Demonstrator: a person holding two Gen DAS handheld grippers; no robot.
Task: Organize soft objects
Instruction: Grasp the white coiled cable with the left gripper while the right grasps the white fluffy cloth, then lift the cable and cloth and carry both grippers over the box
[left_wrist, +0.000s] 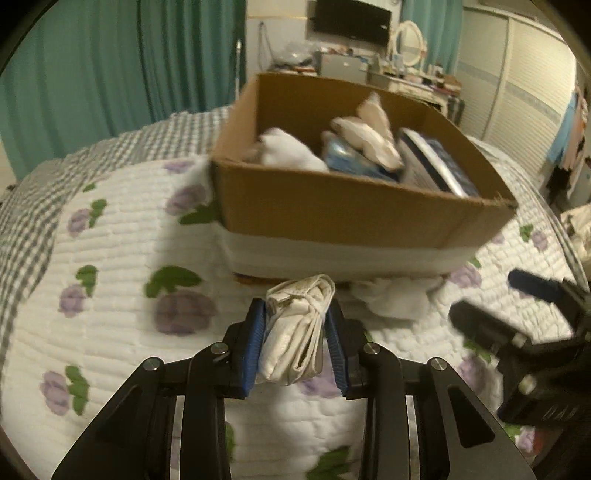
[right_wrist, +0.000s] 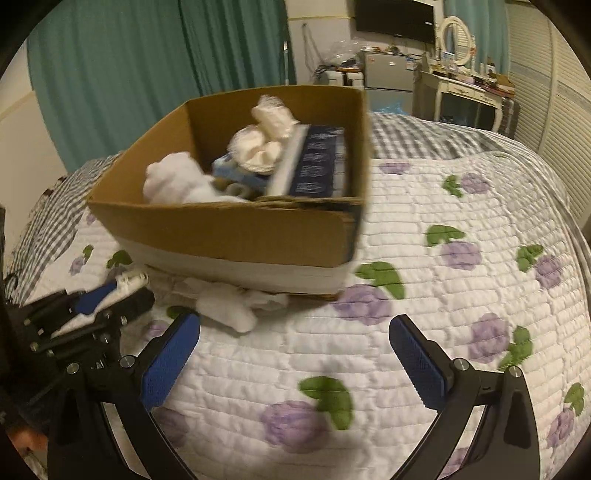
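Item held: a rolled white cloth bundle (left_wrist: 295, 328), clamped between the blue pads of the left gripper (left_wrist: 296, 332), raised over the quilt just short of the cardboard box (left_wrist: 343, 218). Right gripper (right_wrist: 295, 362): jaws wide apart, holding nothing, hovering over bare quilt in front of the box. Loose item: a crumpled white cloth (right_wrist: 236, 304) lying on the bed against the foot of the box, near the right gripper's left pad. Box contents: white soft pieces (right_wrist: 177, 182), a cream bundle (right_wrist: 258, 146), a blue-and-white packet (right_wrist: 314, 164) standing on edge; the interior looks fairly full. Risks, judged: the bundle is pinched near its lower half, so its free upper folds may unroll or snag the near wall of the box on the way in; the wall stands tall, so too low a carry may push the box across the soft bedding; released over the crowded middle, the bundle may perch on the pile and tumble out. Surface: a bed with a white quilt (right_wrist: 424, 295) printed with purple flowers and green leaves, yielding and uneven; a grey check cover (left_wrist: 33, 206) beyond. Room: teal curtains (left_wrist: 122, 66), a wall-mounted dark screen (left_wrist: 352, 22), a cluttered dressing table with an oval mirror (right_wrist: 460, 37), and louvred wardrobe doors (left_wrist: 532, 107).
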